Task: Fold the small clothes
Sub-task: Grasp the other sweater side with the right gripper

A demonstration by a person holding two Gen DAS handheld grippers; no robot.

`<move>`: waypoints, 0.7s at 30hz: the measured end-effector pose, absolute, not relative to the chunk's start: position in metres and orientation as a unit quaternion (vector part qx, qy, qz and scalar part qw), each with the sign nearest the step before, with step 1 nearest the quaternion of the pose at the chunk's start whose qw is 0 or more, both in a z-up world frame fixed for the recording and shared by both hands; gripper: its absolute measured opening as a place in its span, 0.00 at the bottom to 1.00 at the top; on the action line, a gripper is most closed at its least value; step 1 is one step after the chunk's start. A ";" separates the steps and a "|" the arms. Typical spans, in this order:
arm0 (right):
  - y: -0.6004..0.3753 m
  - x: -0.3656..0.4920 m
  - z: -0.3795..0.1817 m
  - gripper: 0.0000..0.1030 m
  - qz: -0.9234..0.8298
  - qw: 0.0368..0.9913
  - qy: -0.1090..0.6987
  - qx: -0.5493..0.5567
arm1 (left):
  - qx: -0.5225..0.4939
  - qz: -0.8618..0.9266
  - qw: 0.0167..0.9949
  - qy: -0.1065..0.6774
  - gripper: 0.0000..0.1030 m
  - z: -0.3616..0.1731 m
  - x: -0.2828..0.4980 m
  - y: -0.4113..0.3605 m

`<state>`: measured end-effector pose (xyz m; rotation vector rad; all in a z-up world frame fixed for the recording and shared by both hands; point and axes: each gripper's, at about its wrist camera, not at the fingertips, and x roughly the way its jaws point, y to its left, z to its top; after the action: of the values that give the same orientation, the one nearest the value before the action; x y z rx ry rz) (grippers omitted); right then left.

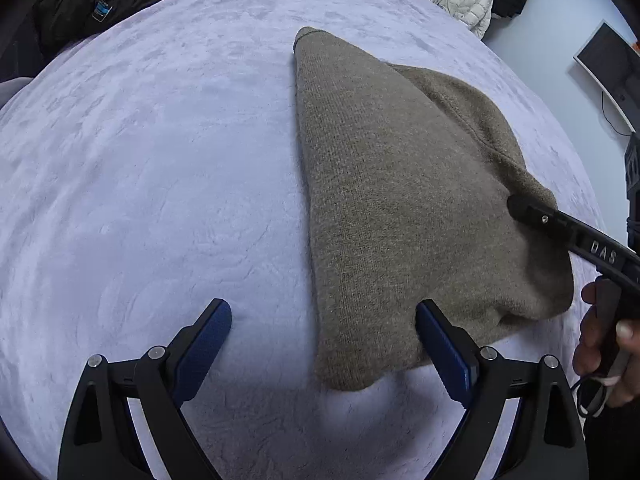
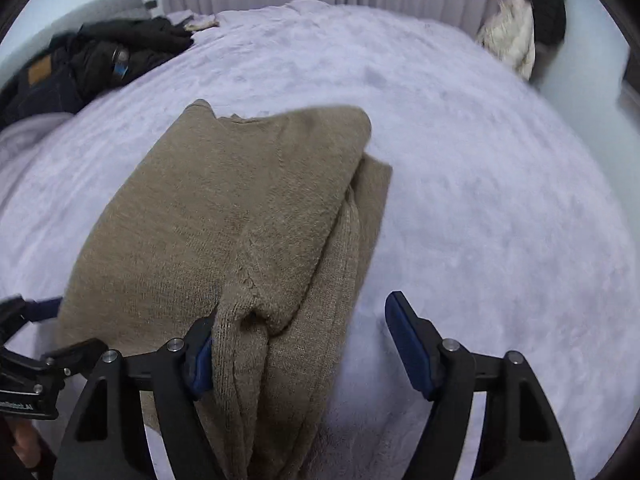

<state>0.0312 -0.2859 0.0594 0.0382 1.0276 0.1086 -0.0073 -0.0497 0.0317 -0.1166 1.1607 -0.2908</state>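
Knitwear fills the left wrist view: a folded taupe sweater [image 1: 404, 216] lies on the pale lilac bedspread [image 1: 160, 184]. The left gripper [image 1: 324, 320] hovers over its near corner, jaws spread wide, pressing nothing. The right gripper's finger [image 1: 532, 210] rests on the sweater's far side, held by a hand [image 1: 604, 340].

From the right wrist, the right gripper [image 2: 296, 328] stands well open; a sleeve fold [image 2: 256, 312] lies against its left pad only. Dark clothes [image 2: 100, 60] sit at the bed's far edge.

Left wrist: close, angled down at bed [image 1: 160, 160] | Right wrist: close, angled down | Shared: brown knit garment [image 1: 400, 200], bed, dark clothes pile [image 1: 100, 4].
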 end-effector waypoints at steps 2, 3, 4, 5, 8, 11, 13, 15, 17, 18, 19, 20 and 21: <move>-0.315 0.028 0.055 0.74 0.047 0.862 0.497 0.087 | -0.055 -0.139 0.831 0.536 0.91 0.041 -0.009 -0.046; -0.320 0.024 0.056 0.74 0.048 0.862 0.496 0.094 | -0.058 -0.143 0.835 0.528 0.91 0.047 -0.008 -0.045; -0.322 0.021 0.060 0.74 0.046 0.863 0.494 0.095 | -0.062 -0.152 0.840 0.518 0.91 0.055 -0.006 -0.045; -0.320 0.017 0.064 0.74 0.042 0.866 0.489 0.094 | -0.065 -0.160 0.846 0.505 0.91 0.063 -0.004 -0.046; -0.300 0.010 0.087 0.74 0.061 0.888 0.449 0.079 | -0.059 -0.165 0.855 0.489 0.91 0.074 0.011 -0.056; -0.273 0.022 0.099 0.74 0.072 0.900 0.427 0.049 | -0.049 -0.148 0.843 0.514 0.91 0.058 0.027 -0.063; -0.268 0.039 0.090 0.63 0.064 0.892 0.446 0.044 | -0.061 -0.151 0.828 0.536 0.91 0.040 0.031 -0.063; -0.278 0.059 0.065 0.35 0.064 0.865 0.493 0.067 | -0.078 -0.161 0.818 0.547 0.91 0.029 0.030 -0.060; -0.296 0.058 0.058 0.19 0.079 0.861 0.488 0.117 | -0.088 -0.172 0.813 0.549 0.91 0.024 0.025 -0.056; -0.305 0.055 0.059 0.18 0.090 0.862 0.479 0.139 | -0.090 -0.177 0.811 0.551 0.91 0.022 0.024 -0.055; -0.313 0.053 0.059 0.17 0.099 0.861 0.473 0.161 | -0.090 -0.180 0.808 0.554 0.91 0.021 0.022 -0.055; -0.319 0.051 0.056 0.17 0.103 0.859 0.470 0.177 | -0.087 -0.181 0.806 0.557 0.91 0.021 0.021 -0.057; -0.323 0.052 0.051 0.18 0.108 0.854 0.473 0.188 | -0.080 -0.178 0.806 0.558 0.91 0.024 0.020 -0.058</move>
<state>0.0520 -0.3231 0.0506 0.3962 0.9944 0.2264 0.0197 -0.0578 0.0242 -0.1714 1.1948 -0.3801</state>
